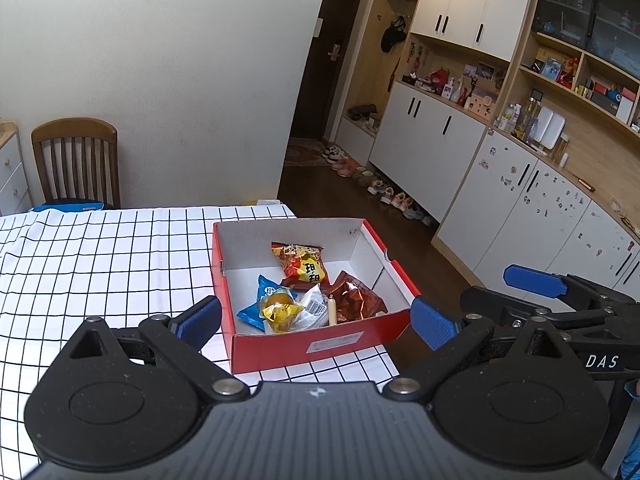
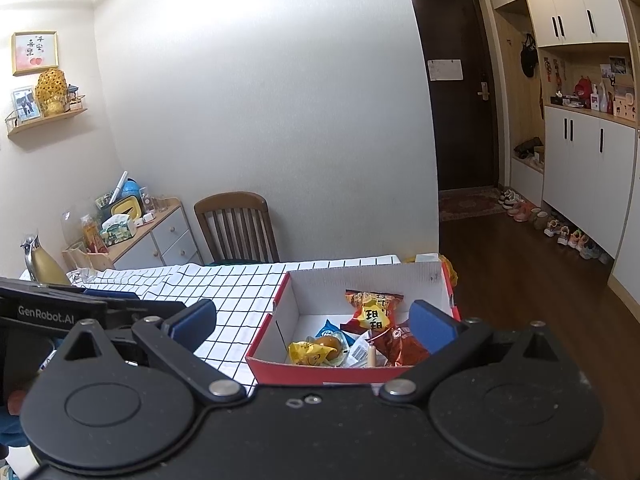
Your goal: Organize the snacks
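Left wrist view first: the left claw (image 1: 316, 322) is spread wide with nothing between its blue pads, hovering just short of the red cardboard box with the white inside (image 1: 298, 346). That box sits near the right edge of the counter covered in a white cloth with a black grid (image 1: 100, 264). All the snacks are already inside it: an orange-and-red crinkly chip bag (image 1: 302, 266) toward the back, a shiny copper-brown foil packet (image 1: 356, 300) on the right, a blue wrapper (image 1: 262, 300) on the left, a yellow wrapped cake thing (image 1: 280, 310) on top of it, plus a clear packet with a barcode (image 1: 314, 308) and a small beige stick-shaped snack (image 1: 332, 310). The right claw (image 1: 480, 300) shows off to the right side, also gaping open and empty.

Right wrist view: same box (image 2: 276, 316), seen from a bit further right, same pile crowded into the near half. The right claw (image 2: 314, 322) is spread apart here too, holding nothing.

Handling-wise, I'd guess everything's super light and crushable. The foil packets look slippery and puffy, so pinch a crimped end seam, not the middle. The little stick could roll, so grab it across its width.
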